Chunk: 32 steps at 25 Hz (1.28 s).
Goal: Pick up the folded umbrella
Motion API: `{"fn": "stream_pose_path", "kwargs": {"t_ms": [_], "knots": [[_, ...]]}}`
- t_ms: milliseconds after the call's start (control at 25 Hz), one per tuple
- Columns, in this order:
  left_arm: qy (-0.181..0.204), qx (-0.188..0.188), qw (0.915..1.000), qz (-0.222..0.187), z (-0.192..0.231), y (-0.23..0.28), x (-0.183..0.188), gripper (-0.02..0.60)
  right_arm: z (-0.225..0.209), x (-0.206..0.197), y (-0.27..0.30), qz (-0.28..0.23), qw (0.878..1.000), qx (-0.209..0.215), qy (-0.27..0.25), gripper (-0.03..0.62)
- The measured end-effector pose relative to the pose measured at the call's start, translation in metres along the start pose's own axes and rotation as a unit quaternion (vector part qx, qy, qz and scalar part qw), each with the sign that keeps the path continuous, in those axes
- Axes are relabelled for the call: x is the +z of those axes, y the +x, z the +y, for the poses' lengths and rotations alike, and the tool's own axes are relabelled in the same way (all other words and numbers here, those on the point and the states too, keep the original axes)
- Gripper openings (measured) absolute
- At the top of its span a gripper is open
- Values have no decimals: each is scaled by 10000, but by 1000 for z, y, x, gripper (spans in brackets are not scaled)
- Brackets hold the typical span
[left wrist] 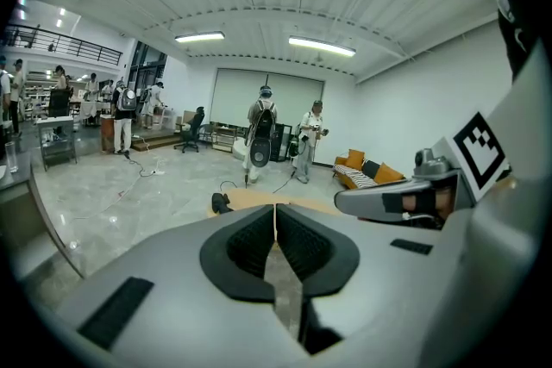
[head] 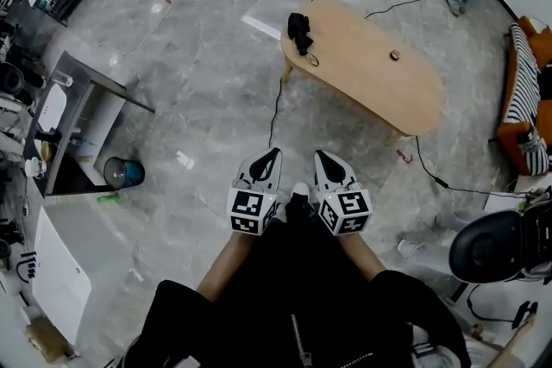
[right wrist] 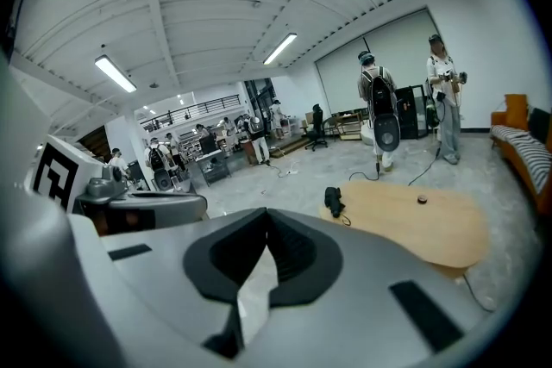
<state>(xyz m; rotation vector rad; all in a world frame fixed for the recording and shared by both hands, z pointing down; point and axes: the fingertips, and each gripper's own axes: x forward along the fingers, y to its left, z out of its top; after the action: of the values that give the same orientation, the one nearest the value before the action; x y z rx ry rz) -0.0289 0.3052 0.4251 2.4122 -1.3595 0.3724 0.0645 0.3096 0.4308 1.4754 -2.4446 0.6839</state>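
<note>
From the head view there are two claws. The left claw [head: 270, 153] and the right claw [head: 322, 155] sit side by side, close together but not touching. Both point forward and a little down. Two bare forearms come out of black sleeves, one behind each claw. Each claw has one cube with square marks on its back. Far in front of the claws stands one wooden table [head: 371, 77]. One folded umbrella [head: 299, 32], all black, lies on the table's far left end. It is well apart from both claws. One small round thing [head: 394, 55] sits on the table to the right of the umbrella. One blue bin [head: 124, 173] stands on the floor, off to the left of the left claw.

In the left claw's own view, its two jaws are pressed together with nothing between them. The folded umbrella [left wrist: 222, 203] shows just above the jaw tips and a bit to the left, far away. Two people [left wrist: 261, 127] stand beyond the table. The right claw sticks in from the right side.

In the right claw's own view, its two jaws are also pressed together and hold nothing. The folded umbrella [right wrist: 335, 202] lies ahead and a bit to the right of the tips, far off. The left claw shows at the left side.
</note>
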Motion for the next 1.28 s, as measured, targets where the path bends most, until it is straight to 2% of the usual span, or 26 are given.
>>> {"fn": "stream_pose_path", "kwargs": {"t_ms": [640, 1280], "knots": [[-32, -79, 9999, 83, -20, 50, 9, 18, -52, 11, 13, 84, 10000, 17, 1, 11], [-136, 130, 9998, 114, 4, 48, 9, 18, -42, 4, 38, 245, 9995, 174, 81, 11]]}}
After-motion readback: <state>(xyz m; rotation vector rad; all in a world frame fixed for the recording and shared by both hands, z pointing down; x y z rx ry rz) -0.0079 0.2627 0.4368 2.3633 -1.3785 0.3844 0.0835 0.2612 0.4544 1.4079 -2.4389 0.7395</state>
